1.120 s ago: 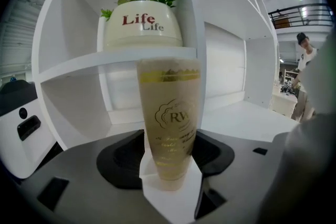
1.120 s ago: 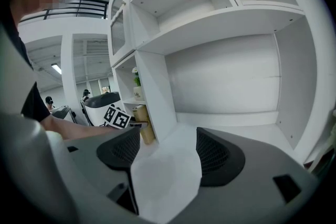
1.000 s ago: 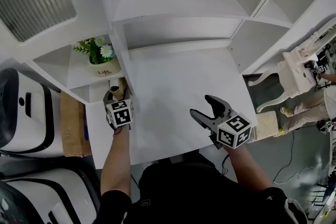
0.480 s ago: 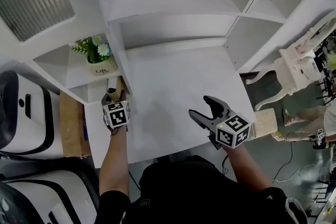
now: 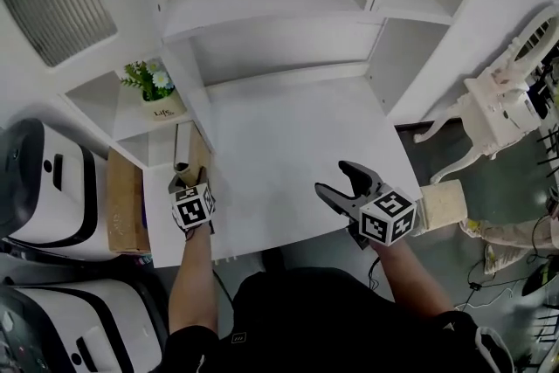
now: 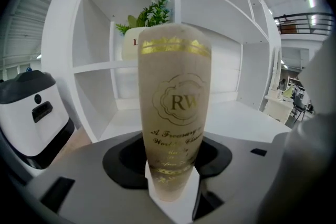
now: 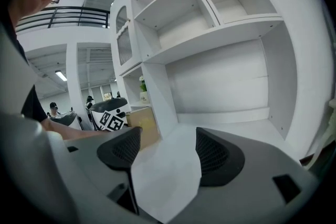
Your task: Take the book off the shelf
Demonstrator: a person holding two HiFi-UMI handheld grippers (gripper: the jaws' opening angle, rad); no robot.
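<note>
Now the left tool (image 5: 185, 182), jaws just closing, is pinching the beige gold-lettered book (image 6: 174, 113), drawing it clear of the white shelf (image 5: 131, 123) under the green potted plant (image 5: 155, 92); the right tool (image 5: 337, 179) is hanging spread.

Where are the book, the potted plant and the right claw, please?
book (image 6: 175, 113), left gripper view, middle of spine
potted plant (image 5: 163, 110), head view, on its pot
right claw (image 7: 167, 143), right gripper view, between its fingertips

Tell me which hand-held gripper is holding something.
The left hand-held gripper: its jaws have just been closing and now clamp the beige book marked RW; the right hand-held gripper stands open and empty.
</note>
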